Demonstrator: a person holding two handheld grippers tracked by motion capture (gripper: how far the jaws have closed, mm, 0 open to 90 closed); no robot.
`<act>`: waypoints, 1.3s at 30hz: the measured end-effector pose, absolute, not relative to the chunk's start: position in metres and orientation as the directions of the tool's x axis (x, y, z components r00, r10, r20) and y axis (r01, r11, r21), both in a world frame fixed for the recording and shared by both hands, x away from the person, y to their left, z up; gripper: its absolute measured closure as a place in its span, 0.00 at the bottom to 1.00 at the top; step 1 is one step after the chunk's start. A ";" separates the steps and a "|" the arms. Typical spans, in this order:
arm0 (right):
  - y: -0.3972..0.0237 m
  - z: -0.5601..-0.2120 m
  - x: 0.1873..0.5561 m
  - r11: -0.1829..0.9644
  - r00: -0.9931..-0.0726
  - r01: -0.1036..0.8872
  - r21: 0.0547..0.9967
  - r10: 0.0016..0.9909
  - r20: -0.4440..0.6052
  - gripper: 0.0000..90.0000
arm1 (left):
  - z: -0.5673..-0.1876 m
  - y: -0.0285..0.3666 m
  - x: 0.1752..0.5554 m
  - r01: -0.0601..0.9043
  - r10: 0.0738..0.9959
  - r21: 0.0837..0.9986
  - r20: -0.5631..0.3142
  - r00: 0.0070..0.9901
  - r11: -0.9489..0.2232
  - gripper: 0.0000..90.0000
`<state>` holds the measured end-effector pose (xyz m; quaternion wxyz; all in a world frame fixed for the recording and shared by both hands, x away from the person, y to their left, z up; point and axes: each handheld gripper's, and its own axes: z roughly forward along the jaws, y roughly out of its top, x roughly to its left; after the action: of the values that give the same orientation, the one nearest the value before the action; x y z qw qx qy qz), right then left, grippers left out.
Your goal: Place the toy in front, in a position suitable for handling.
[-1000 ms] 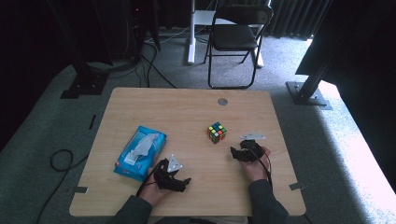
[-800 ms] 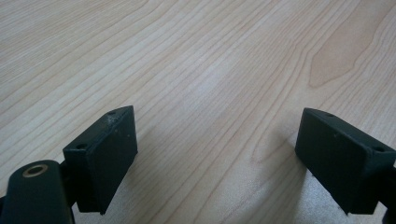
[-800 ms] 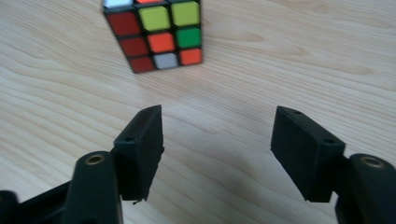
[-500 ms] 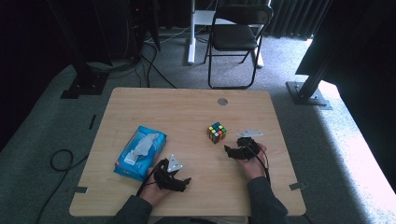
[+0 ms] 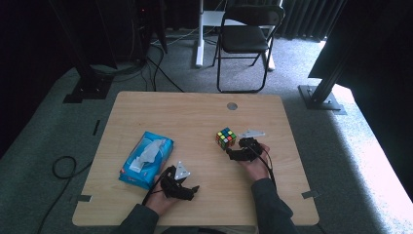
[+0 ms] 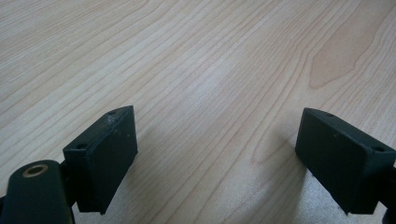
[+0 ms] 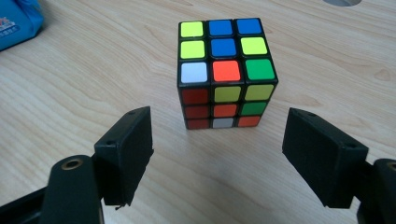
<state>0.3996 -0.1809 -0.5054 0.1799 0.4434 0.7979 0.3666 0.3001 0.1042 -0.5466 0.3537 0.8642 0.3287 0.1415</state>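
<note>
Cube (image 7: pixel 225 74) stands at frame centre, just ahead of right gripper (image 7: pixel 217 140), whose jaws, just opened, stand wide and clear. Left gripper (image 6: pixel 215 154) wide, empty. Tissue pack (image 7: pixel 16 21) cut off upper left.

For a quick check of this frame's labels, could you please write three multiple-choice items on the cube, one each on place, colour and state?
1. The puzzle cube stands
A. just ahead of the right gripper
B. on the tissue pack
C. between the jaws of the left gripper

2. The centre tile of the cube's top face is
A. white
B. blue
C. green

3. The right gripper is
A. open, clear of the cube
B. shut on the cube
C. shut, holding nothing

Key:
1 A, the cube sits on the table beyond its tips.
2 B, the right gripper view shows blue.
3 A, the jaws stand wide apart.
</note>
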 end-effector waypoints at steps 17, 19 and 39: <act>-0.170 -0.507 0.423 0.359 -0.532 0.590 0.723 0.846 0.015 0.23 | -0.547 0.104 0.300 0.468 0.667 0.703 0.013 0.745 -0.535 0.14; -0.168 -0.507 0.426 0.354 -0.530 0.592 0.724 0.848 0.018 0.23 | -0.547 0.104 0.300 0.468 0.667 0.703 0.013 0.745 -0.536 0.14; -0.155 -0.512 0.447 0.353 -0.517 0.611 0.708 0.856 0.019 0.30 | -0.547 0.104 0.300 0.468 0.668 0.704 0.012 0.744 -0.535 0.14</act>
<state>0.4467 -0.1550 -0.5117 0.1807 0.4571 0.8025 0.3383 0.3001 0.1042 -0.5466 0.3533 0.8645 0.3284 0.1413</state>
